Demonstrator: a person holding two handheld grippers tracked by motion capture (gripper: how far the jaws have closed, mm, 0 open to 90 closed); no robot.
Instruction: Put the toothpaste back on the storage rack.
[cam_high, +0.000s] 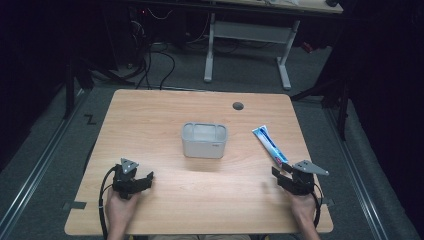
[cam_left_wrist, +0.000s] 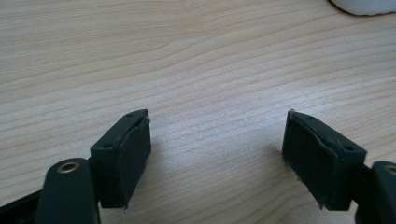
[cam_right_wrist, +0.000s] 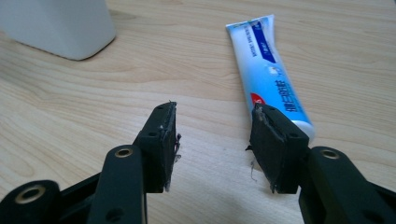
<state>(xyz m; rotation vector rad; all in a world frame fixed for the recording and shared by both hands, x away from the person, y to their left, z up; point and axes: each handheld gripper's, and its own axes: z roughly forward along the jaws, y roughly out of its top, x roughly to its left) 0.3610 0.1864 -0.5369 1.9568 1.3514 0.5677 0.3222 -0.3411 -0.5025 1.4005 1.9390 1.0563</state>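
Observation:
A white and blue toothpaste tube (cam_high: 270, 145) lies flat on the right side of the wooden table (cam_high: 165, 115), near a pale rectangular bin (cam_high: 204, 140) at the table's middle. My right gripper (cam_high: 281, 172) rests low at the front right, open, with the tube's near end just ahead of its jaws. In the right gripper view, the gripper (cam_right_wrist: 212, 114) holds nothing and the tube (cam_right_wrist: 268, 70) runs away beside the right-hand jaw, with the bin (cam_right_wrist: 60, 25) at upper left. My left gripper (cam_high: 145, 180) sits at the front left, open and empty (cam_left_wrist: 217, 126) over bare wood.
A round cable hole (cam_high: 238, 106) sits near the table's far edge. Behind the table stands another desk with white legs (cam_high: 285, 65), with cables on the dark floor. The bin's corner (cam_left_wrist: 364, 5) peeks in at the top right of the left gripper view.

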